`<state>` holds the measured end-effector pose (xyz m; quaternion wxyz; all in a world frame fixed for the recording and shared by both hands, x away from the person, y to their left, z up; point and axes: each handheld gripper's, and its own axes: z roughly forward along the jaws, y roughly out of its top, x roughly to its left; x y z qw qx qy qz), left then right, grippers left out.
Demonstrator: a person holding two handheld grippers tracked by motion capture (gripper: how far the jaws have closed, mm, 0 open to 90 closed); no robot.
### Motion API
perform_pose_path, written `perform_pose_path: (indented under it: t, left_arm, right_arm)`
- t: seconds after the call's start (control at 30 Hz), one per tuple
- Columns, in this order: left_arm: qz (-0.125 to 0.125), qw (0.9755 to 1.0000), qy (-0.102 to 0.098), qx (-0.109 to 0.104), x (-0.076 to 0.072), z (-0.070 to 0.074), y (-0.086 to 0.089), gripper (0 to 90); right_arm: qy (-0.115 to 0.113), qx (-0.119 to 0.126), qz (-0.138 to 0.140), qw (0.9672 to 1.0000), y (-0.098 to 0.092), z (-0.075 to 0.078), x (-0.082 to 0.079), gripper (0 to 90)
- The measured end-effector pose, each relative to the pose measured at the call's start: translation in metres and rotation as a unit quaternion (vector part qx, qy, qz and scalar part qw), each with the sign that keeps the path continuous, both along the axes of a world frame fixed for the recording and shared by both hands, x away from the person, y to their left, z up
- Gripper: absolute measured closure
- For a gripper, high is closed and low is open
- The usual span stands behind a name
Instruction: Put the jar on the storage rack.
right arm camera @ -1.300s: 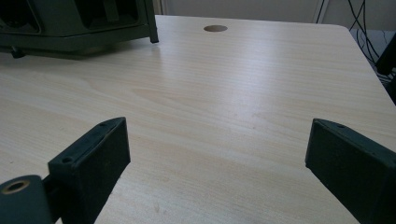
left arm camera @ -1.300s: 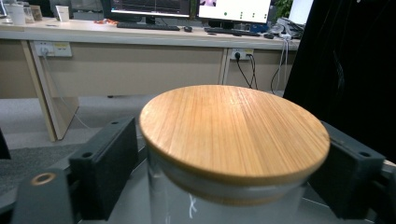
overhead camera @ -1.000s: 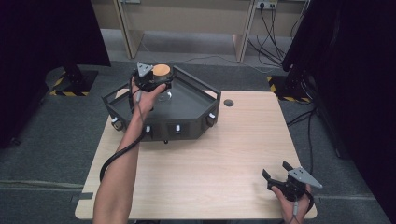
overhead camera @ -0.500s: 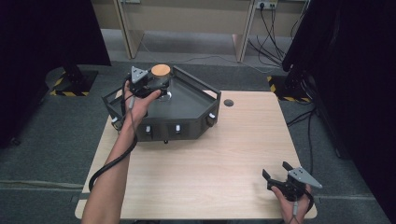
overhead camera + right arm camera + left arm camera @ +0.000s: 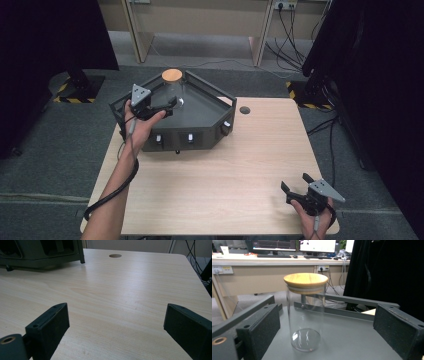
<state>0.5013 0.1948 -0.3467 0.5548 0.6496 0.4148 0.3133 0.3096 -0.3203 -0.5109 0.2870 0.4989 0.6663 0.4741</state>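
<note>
A clear glass jar [image 5: 305, 315] with a round wooden lid [image 5: 305, 281] stands upright on the floor of a dark grey tray [image 5: 200, 122]. In the high view the jar [image 5: 174, 90] sits near the tray's back corner. My left gripper [image 5: 167, 107] hovers over the tray's left part, open, its jaws pointing at the jar from a short way off. In the left gripper view its jaws [image 5: 325, 330] stand wide on either side, with the jar beyond them and untouched. My right gripper [image 5: 296, 184] is open and holds nothing at the table's front right, just above the wood [image 5: 115, 322].
The tray has raised rails [image 5: 347, 300] and knobs [image 5: 190, 136] on its front wall. A cable hole [image 5: 244, 109] lies in the tabletop right of the tray. Desk legs and cables [image 5: 287, 30] stand on the floor beyond the wooden table [image 5: 240, 175].
My left gripper has drawn back from the jar's lid toward the tray's front left. The jar stands free in the same place. The right gripper has not moved.
</note>
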Motion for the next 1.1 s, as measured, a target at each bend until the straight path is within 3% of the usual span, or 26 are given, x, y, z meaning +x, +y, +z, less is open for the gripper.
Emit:
perform_pose_path:
  t: [0.13, 0.27, 0.6, 0.87, 1.1]
  left_arm:
    - [-0.012, 0.9999, -0.009, -0.007, -0.023, -0.011, 0.003, 7.0]
    - [-0.02, 0.9996, -0.013, -0.015, -0.051, -0.032, 0.009, 7.1]
    - [-0.039, 0.9987, -0.031, -0.011, -0.109, -0.076, 0.021, 6.5]
    - [-0.037, 0.9988, -0.029, -0.014, -0.136, -0.104, 0.028, 6.4]
    - [-0.023, 0.9997, 0.001, -0.004, -0.15, -0.139, 0.037, 6.2]
  right_arm:
    - [0.0, -0.002, 0.001, 1.0, 0.0, 0.0, 0.0, 6.4]
    - [-0.001, -0.002, 0.001, 1.0, 0.0, 0.0, 0.0, 6.3]
    - [-0.001, -0.005, 0.001, 1.0, 0.001, 0.0, 0.0, 6.3]
    - [-0.002, -0.004, 0.002, 1.0, 0.001, 0.0, 0.0, 6.2]
    - [-0.002, -0.004, 0.002, 1.0, 0.001, 0.0, 0.0, 6.1]
